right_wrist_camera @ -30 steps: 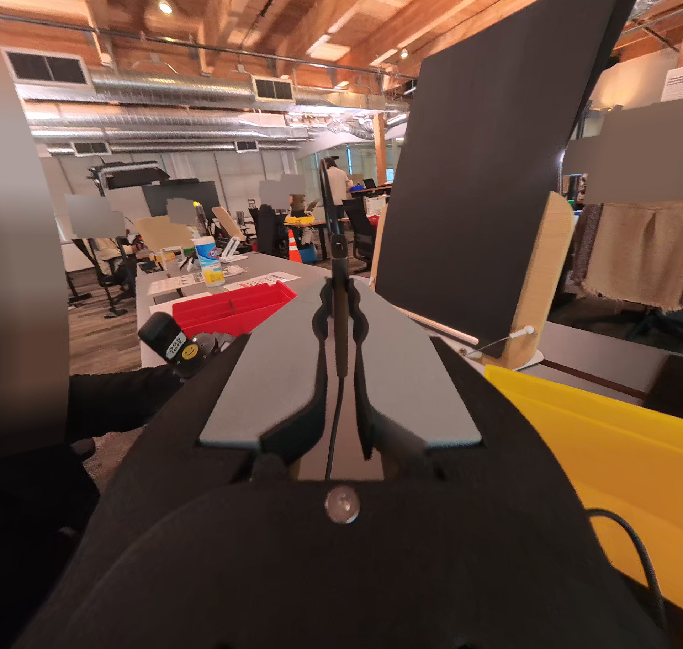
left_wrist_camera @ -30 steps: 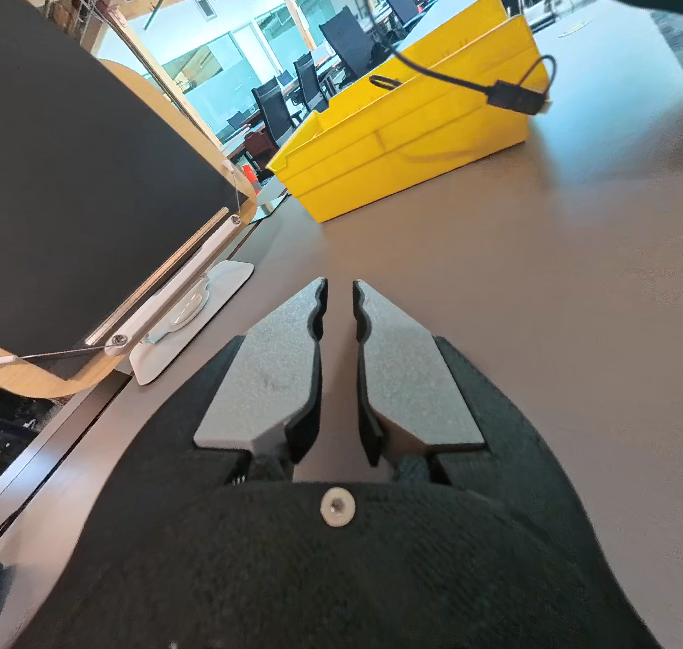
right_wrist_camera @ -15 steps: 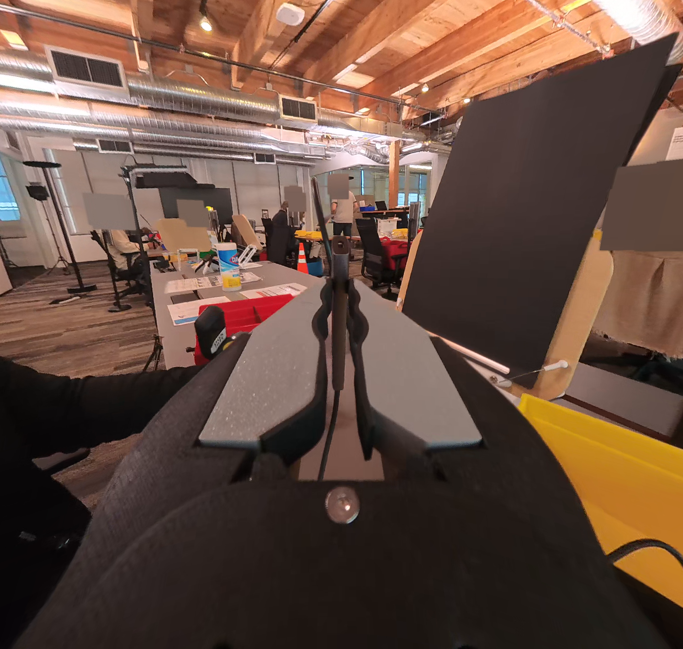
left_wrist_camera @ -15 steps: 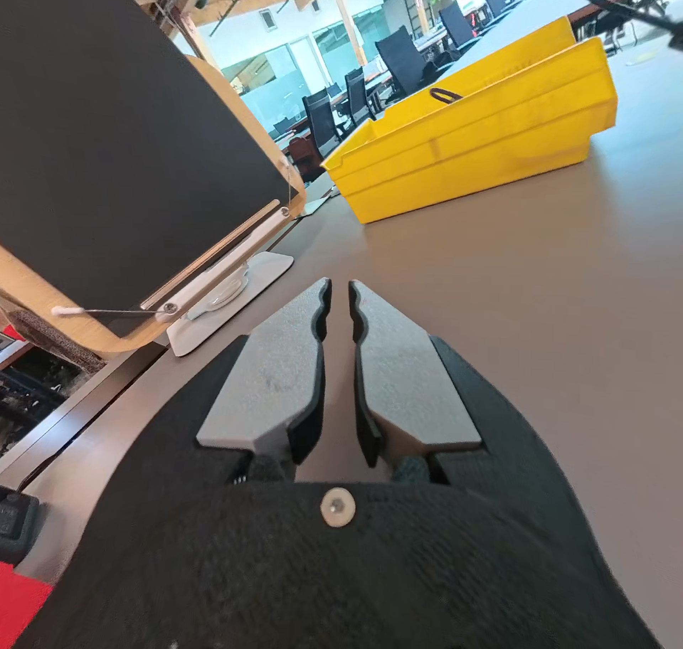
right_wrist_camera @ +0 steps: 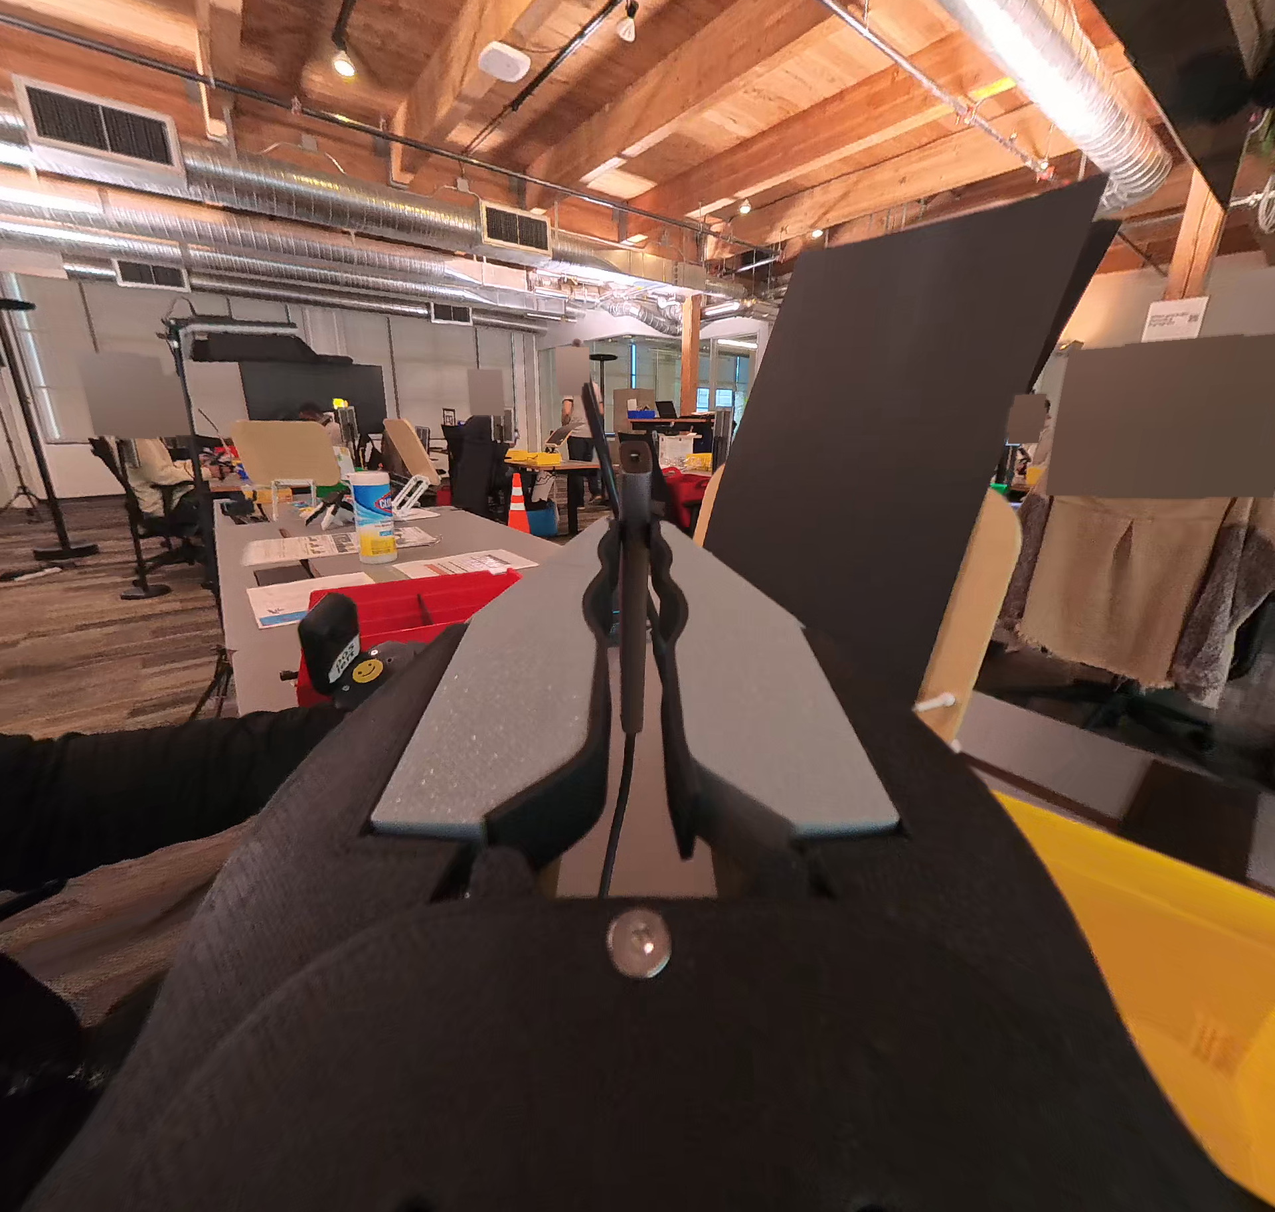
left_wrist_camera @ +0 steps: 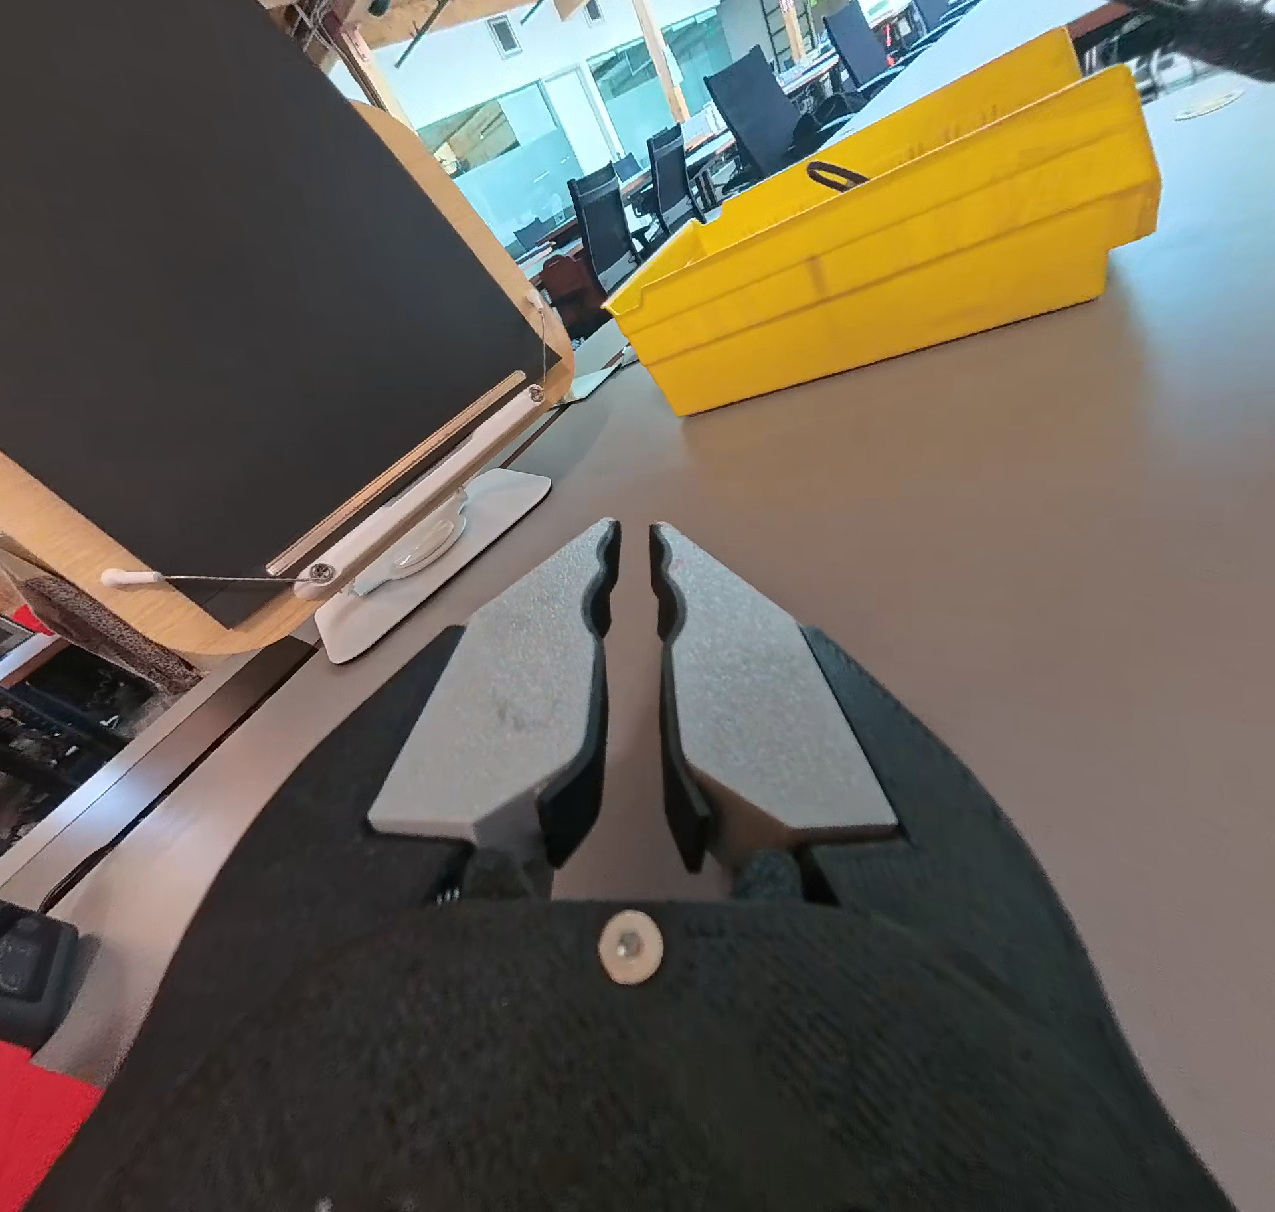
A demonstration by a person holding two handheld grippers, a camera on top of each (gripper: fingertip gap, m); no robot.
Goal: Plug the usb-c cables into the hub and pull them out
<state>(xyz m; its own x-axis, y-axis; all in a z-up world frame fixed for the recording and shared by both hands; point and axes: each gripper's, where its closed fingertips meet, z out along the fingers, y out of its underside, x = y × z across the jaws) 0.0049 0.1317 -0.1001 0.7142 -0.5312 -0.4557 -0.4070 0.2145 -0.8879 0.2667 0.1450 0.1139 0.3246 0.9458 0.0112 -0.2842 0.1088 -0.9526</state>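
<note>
Since 1 s ago, the right gripper [right_wrist_camera: 635, 544] has lifted the USB-C cable [right_wrist_camera: 633, 627] away from the yellow bin [left_wrist_camera: 897, 268]. It remains clenched on the cable's plug. The left gripper [left_wrist_camera: 635, 537], at 6 o'clock over the table [left_wrist_camera: 1000, 592], has its fingers slightly parted, empty. Bin at 1 o'clock.

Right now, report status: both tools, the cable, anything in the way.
Left tool empty, jaws slightly apart, low over brown table. Right tool shut on black cable, raised. Hub not in view. Yellow bin ahead.
</note>
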